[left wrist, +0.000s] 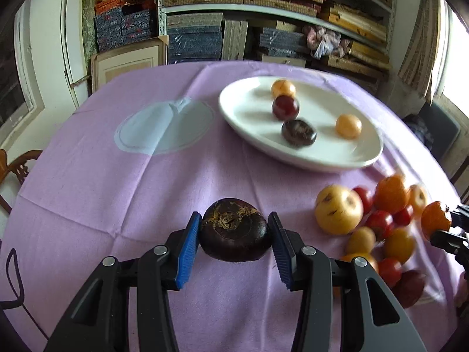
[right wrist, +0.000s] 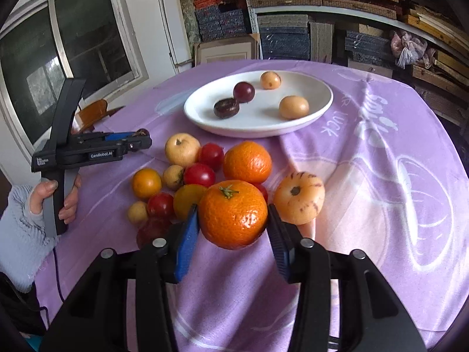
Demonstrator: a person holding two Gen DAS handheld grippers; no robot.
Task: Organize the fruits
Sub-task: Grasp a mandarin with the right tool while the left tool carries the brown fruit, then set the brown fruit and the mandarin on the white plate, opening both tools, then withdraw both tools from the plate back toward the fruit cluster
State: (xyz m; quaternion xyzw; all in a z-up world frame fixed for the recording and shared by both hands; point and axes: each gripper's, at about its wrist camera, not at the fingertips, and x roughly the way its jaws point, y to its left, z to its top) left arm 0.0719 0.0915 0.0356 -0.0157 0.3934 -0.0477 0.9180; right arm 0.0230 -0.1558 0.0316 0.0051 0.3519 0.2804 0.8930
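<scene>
Jaws of left gripper (left wrist: 234, 236) pinch dark purple fruit (left wrist: 234, 230); right gripper (right wrist: 233, 223) jaws clamp tangerine (right wrist: 233, 214) above purple tablecloth (right wrist: 381, 176).

Shelves (left wrist: 263, 11) w/ stacked boxes along back wall; window (right wrist: 58, 55) at left, white-framed, daylight in. Wooden chair (left wrist: 17, 170) by table (left wrist: 117, 190), lilac cloth.

Left gripper (left wrist: 234, 234): tilted down, blue pads pressed on both sides of dark purple fruit (left wrist: 234, 231), fruit clamped. Right gripper (right wrist: 233, 226): tilted down, jaws clamped on orange (right wrist: 233, 214), pads touching its sides. Left hand (right wrist: 63, 198) wraps grey handle of left gripper, fingers curled round it, light blue knit sleeve (right wrist: 20, 234) reaching over wrist.
</scene>
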